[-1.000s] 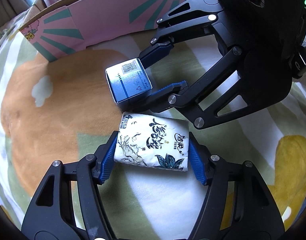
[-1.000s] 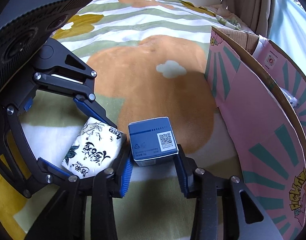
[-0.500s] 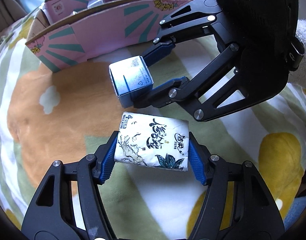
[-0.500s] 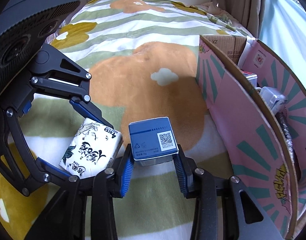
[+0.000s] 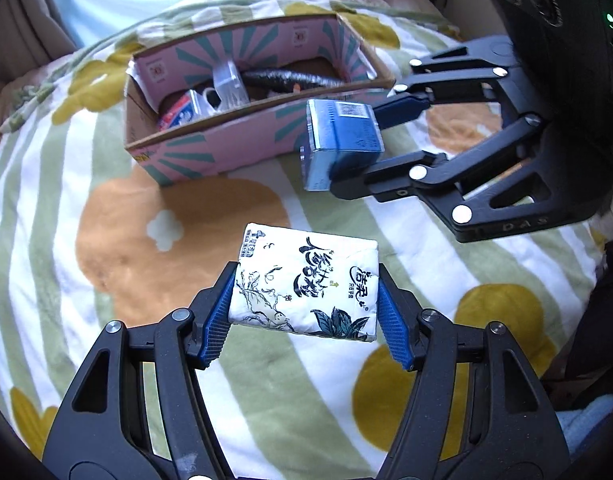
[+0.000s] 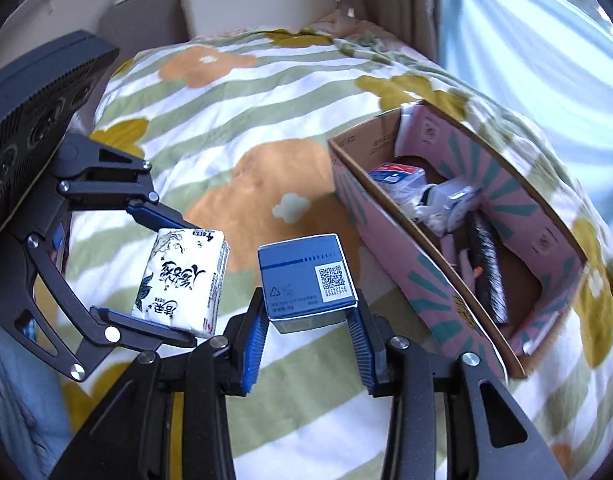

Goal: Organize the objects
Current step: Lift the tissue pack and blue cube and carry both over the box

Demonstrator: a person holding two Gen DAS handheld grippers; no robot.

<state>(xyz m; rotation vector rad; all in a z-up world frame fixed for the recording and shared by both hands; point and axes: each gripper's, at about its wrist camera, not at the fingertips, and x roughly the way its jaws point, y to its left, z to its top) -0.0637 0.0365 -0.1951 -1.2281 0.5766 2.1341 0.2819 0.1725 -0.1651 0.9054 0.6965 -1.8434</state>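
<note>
My left gripper (image 5: 306,312) clamped on the white tissue pack (image 5: 306,284), held above the flowered blanket (image 5: 66,184), my right gripper (image 6: 308,330) closed on the blue carton (image 6: 306,276) just beside it, farther off the pink cardboard box (image 5: 226,148) resting on the blanket, clutter inside

The pink box (image 6: 434,280) is open on top, but a bag (image 6: 406,184), a white packet (image 6: 452,200) and a dark brush (image 6: 486,264) fill much of it. The blanket (image 6: 266,128) beside the box is free.
</note>
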